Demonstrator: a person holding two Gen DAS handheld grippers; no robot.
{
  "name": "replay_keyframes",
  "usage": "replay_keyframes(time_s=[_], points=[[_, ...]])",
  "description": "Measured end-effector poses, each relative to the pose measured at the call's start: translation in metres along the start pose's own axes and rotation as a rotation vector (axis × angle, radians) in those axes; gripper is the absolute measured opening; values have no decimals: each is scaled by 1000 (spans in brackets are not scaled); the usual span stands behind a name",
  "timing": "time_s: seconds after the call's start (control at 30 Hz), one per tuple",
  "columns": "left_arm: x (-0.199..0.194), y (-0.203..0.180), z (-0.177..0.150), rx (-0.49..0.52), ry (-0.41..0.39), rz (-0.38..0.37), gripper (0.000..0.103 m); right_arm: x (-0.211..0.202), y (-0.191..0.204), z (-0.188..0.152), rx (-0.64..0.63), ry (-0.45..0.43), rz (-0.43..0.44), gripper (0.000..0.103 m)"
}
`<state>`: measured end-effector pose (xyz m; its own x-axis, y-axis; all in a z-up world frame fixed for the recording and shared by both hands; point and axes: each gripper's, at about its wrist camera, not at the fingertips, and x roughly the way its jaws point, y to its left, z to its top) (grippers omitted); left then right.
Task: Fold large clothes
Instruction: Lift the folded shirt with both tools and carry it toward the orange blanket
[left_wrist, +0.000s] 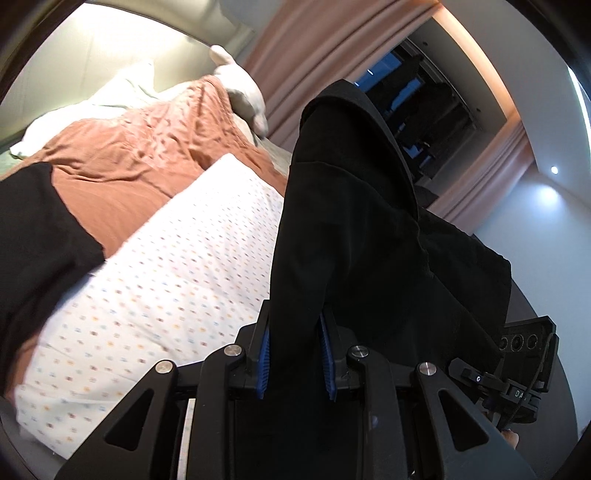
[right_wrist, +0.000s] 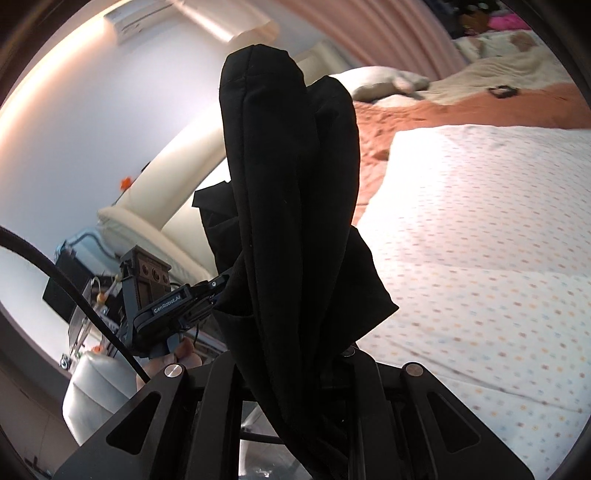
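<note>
The left gripper (left_wrist: 295, 354) has its jaws clenched on a thick bunch of the black garment (left_wrist: 343, 221), the cloth pinched between the blue pads (left_wrist: 264, 363) and rising in a tall fold past them. The right gripper (right_wrist: 295, 373) is likewise buried in the same black garment (right_wrist: 291, 206); its jaws are hidden under the folds, yet the cloth stands up from between them in a stitched, rounded roll, so it is gripped there (the fingertips themselves cannot be seen). Each camera catches the other gripper off to the side, close by and with cloth running to it: the right one at the lower right edge of the left view, the left one at the lower left of the right view.

The garment is held up in the air above the bed, not lying on it. Another black part of it (left_wrist: 33, 236) shows at the left edge of the left view, over the bedding. Beneath lies a white dotted sheet (left_wrist: 166, 288), and beyond that a rust-coloured blanket (left_wrist: 147, 147) with white pillows (left_wrist: 243, 92) at the far end. Pink curtains (left_wrist: 332, 48) hang beside a dark window (left_wrist: 417, 107).
</note>
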<state>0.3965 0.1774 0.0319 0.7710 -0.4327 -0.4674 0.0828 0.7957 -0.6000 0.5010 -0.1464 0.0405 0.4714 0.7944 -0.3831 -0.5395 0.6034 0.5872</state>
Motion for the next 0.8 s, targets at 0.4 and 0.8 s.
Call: replay_keyframes(time_s=[0.4, 0.8], points=[[-92, 92, 54, -22, -146, 96, 21, 124, 79, 18, -118, 94, 114, 11], [-182, 169, 108, 10, -243, 268, 21, 266, 168, 24, -148, 162, 272, 11]])
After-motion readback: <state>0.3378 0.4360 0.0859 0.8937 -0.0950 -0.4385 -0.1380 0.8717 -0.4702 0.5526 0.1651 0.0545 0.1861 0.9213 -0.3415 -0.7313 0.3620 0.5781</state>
